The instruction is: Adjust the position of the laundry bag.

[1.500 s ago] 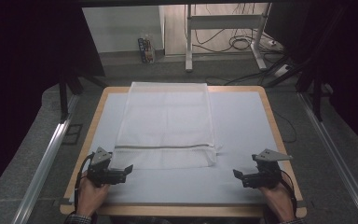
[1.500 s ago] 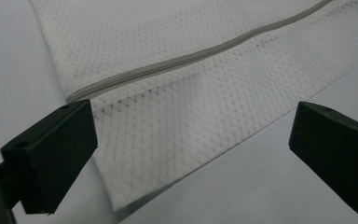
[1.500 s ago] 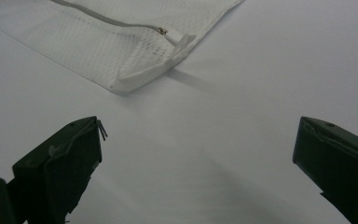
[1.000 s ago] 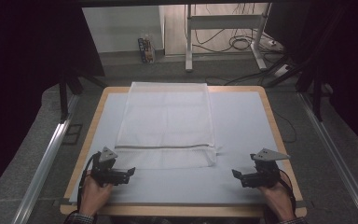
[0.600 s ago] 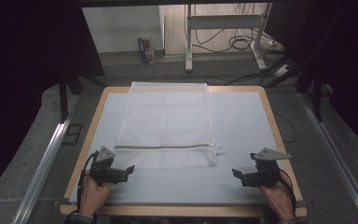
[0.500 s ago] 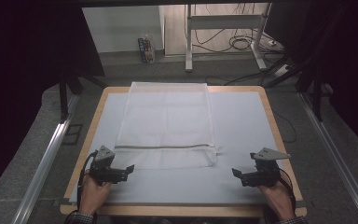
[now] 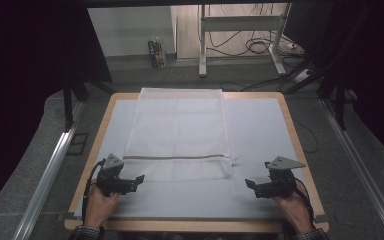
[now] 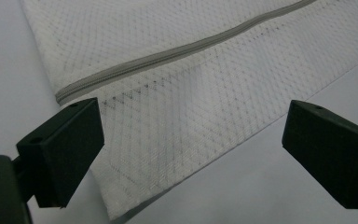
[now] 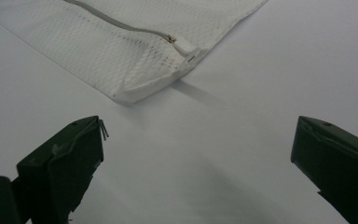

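Observation:
A white mesh laundry bag (image 7: 178, 131) lies flat along the middle of the table, its grey zipper (image 7: 180, 158) running across near the front end. My left gripper (image 7: 139, 179) rests open at the front left, jaws pointing at the bag's near left corner (image 8: 121, 205). In the left gripper view the zipper (image 8: 168, 53) crosses the mesh (image 8: 200, 112) ahead of the jaws. My right gripper (image 7: 249, 183) is open at the front right, a short way from the bag's near right corner (image 9: 135, 95). The zipper pull (image 9: 184, 49) lies at that corner. Nothing is held.
The table (image 7: 260, 145) has a white mat with a wooden rim (image 7: 292, 131). Beyond the far edge are a metal stand (image 7: 240, 30), floor cables and a small crate of bottles (image 7: 156, 52). Aluminium rails (image 7: 45, 175) run along both sides. Dark curtains flank the area.
Both grippers have stayed almost still at the front corners; the left one drifted slightly toward the front edge. The bag has not moved.

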{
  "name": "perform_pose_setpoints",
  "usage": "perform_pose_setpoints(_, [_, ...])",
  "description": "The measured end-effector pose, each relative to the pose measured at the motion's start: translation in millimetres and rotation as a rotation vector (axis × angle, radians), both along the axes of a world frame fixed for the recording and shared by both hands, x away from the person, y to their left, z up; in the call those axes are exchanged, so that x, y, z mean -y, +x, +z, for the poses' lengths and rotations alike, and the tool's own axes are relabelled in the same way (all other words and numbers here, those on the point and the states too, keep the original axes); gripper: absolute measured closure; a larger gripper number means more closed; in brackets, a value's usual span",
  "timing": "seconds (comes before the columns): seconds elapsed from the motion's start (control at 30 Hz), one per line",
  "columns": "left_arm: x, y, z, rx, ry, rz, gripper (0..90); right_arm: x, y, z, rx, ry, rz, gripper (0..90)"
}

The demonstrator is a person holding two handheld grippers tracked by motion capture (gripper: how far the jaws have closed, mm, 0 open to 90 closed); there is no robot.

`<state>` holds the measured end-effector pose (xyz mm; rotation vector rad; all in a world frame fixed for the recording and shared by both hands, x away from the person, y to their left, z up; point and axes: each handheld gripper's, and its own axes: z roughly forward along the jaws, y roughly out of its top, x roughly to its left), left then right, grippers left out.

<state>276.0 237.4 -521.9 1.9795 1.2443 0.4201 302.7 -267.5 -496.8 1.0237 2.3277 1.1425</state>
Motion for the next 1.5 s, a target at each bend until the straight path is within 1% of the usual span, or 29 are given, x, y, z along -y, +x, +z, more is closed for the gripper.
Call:
perform_pose_setpoints(0.1, [-1.7, 2.9, -1.1, -0.01, -0.002, -0.004, 4.1, -1.6, 2.7, 0.3, 0.002, 0.002, -0.012, 2.3])
perform_pose_setpoints(0.2, [-3.6, 5.4, -3.0, -0.022, -0.024, -0.001, 4.1, -2.1, 5.6, 0.6, 0.0, 0.013, -0.019, 2.3])
perform_pose_setpoints(0.3, [-6.9, 7.3, -3.4, -0.024, -0.055, -0.006, 4.4, -2.8, 7.7, 0.0, -0.009, 0.019, -0.024, 2.3])
perform_pose_setpoints(0.33, [-8.4, 8.4, -3.2, -0.021, -0.059, -0.005, 4.3, -3.1, 8.2, -0.1, -0.01, 0.019, -0.024, 2.3])
perform_pose_setpoints(0.4, [-10.0, 10.2, -3.4, -0.017, -0.049, -0.007, 5.3, -4.7, 9.9, -0.8, -0.006, 0.015, -0.024, 2.0])
perform_pose_setpoints(0.43, [-10.5, 11.0, -3.7, -0.017, -0.033, -0.006, 5.9, -5.5, 10.8, -1.6, -0.004, 0.009, -0.022, 1.3])
perform_pose_setpoints(0.5, [-11.5, 12.9, -5.2, -0.024, -0.009, 0.001, 7.1, -7.3, 12.9, -3.7, -0.019, 0.003, -0.016, 0.0])
perform_pose_setpoints(0.6, [-14.3, 15.7, -6.4, -0.028, -0.021, 0.012, 8.3, -10.3, 15.1, -5.1, -0.032, 0.007, -0.012, 0.0])
perform_pose_setpoints(0.7, [-17.2, 18.5, -5.2, -0.015, -0.024, 0.023, 9.4, -13.0, 17.6, -2.8, -0.039, 0.017, -0.008, 0.2])
perform_pose_setpoints(0.77, [-18.9, 20.8, -4.8, -0.009, -0.029, 0.028, 10.2, -14.3, 19.4, -2.0, -0.039, 0.012, -0.009, 1.1])
perform_pose_setpoints(0.83, [-20.1, 22.9, -5.0, -0.005, -0.028, 0.031, 10.8, -15.5, 21.6, -0.9, -0.043, 0.003, -0.023, 4.2])
perform_pose_setpoints(0.93, [-21.2, 26.0, -5.7, -0.006, -0.022, 0.033, 12.1, -16.0, 24.8, 0.6, -0.05, 0.01, -0.036, 9.5])
perform_pose_setpoints(1.0, [-22.3, 27.9, -6.3, -0.009, -0.02, 0.036, 12.1, -16.3, 27.7, 1.6, -0.053, 0.015, -0.033, 13.3])
perform_pose_setpoints(1.07, [-24.3, 30.3, -6.4, -0.009, -0.022, 0.044, 11.7, -17.9, 30.4, 2.4, -0.052, 0.009, -0.03, 17.0])
perform_pose_setpoints(1.13, [-26.3, 32.5, -6.3, -0.005, -0.016, 0.036, 10.9, -20.3, 33.8, 1.9, -0.054, 0.006, -0.027, 20.5])
perform_pose_setpoints(1.2, [-27.7, 35.8, -6.2, -0.001, -0.016, 0.041, 11.0, -23.7, 37.6, 0.6, -0.052, -0.007, -0.022, 23.4])
perform_pose_setpoints(1.27, [-28.8, 39.6, -6.4, 0.001, -0.007, 0.044, 12.2, -27.6, 41.2, -0.3, -0.058, -0.012, -0.018, 25.9])
perform_pose_setpoints(1.43, [-30.5, 48.4, -7.0, 0.004, 0.009, 0.059, 15.8, -34.9, 49.5, 2.3, -0.041, -0.018, -0.012, 35.9])
perform_pose_setpoints(1.5, [-31.2, 50.9, -6.8, 0.005, 0.004, 0.062, 17.4, -37.2, 53.8, 3.7, -0.041, -0.019, -0.01, 39.3])
